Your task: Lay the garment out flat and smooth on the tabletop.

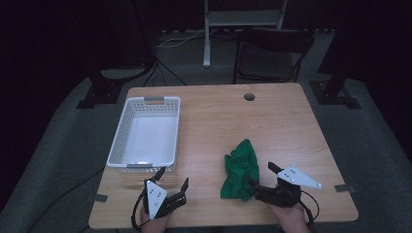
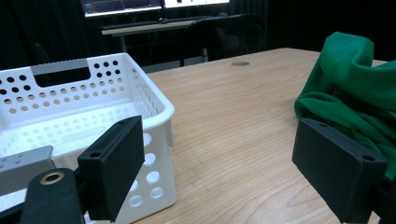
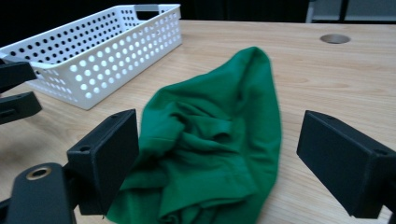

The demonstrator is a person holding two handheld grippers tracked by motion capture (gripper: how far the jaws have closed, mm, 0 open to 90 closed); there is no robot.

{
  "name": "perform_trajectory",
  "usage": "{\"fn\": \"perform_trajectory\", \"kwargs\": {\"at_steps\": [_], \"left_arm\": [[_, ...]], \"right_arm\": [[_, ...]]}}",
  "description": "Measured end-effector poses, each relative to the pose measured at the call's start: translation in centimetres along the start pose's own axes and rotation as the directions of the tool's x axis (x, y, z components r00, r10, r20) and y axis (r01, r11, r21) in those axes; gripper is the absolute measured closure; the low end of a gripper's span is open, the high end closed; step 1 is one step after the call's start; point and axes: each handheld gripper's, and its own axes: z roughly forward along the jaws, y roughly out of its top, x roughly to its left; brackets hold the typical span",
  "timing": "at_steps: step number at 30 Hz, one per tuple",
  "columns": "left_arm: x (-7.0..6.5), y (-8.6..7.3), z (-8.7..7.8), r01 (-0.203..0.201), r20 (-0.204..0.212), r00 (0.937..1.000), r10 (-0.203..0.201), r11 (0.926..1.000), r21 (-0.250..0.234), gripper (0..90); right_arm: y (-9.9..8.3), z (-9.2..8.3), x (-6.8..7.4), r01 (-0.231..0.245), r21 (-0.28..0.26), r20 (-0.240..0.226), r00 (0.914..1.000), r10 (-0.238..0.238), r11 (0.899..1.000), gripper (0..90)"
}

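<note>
Dim high view, black surroundings, brighter gripper views, soft focus

One green cloth (image 1: 240,170), one white basket (image 1: 144,133), two grippers, left (image 1: 172,177) and right (image 1: 259,175), one chair (image 1: 272,51)

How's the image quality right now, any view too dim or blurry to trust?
High view: dim, dark surroundings, green cloth and white basket still readable. Left gripper view: brighter, basket slightly washed out. Right gripper view: cloth sharp, near jaws soft.
</note>
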Motion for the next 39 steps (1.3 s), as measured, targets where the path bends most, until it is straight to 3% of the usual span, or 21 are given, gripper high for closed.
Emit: {"fn": "perform_trajectory", "kwargs": {"at_steps": [11,18,23,34,36,37,39], "left_arm": [[0.0,0.0,0.0,-0.001,0.0,1.0,0.001,1.0,0.0,17.8],[-0.1,0.0,0.0,-0.003,0.0,1.0,0.003,1.0,-0.001,17.8],[0.0,0.0,0.0,-0.003,0.001,1.0,0.003,1.0,-0.001,17.8],[0.0,0.0,0.0,-0.002,0.001,1.0,0.002,1.0,0.0,17.8],[0.0,0.0,0.0,-0.002,0.001,1.0,0.002,1.0,0.0,17.8],[0.0,0.0,0.0,-0.002,0.0,1.0,0.002,1.0,0.0,17.8],[0.0,0.0,0.0,-0.002,0.001,1.0,0.002,1.0,0.0,17.8]], "right_arm": [[0.0,1.6,1.6,0.008,0.03,-0.049,0.9988,-0.006,1.0,12.0],[-0.1,3.0,2.2,0.006,0.065,-0.053,0.9986,-0.003,0.998,12.3],[-0.3,3.8,2.6,0.003,0.096,-0.052,0.9986,0.002,0.995,17.7],[-0.6,4.5,2.2,-0.008,0.139,-0.053,0.9985,0.016,0.99,46.5],[-0.6,4.5,2.2,-0.006,0.139,-0.06,0.9981,0.015,0.99,56.0],[-0.6,4.4,2.1,-0.002,0.138,-0.069,0.9975,0.012,0.99,64.9],[-0.5,4.3,2.1,0.004,0.141,-0.086,0.9963,0.008,0.99,70.4]]}}
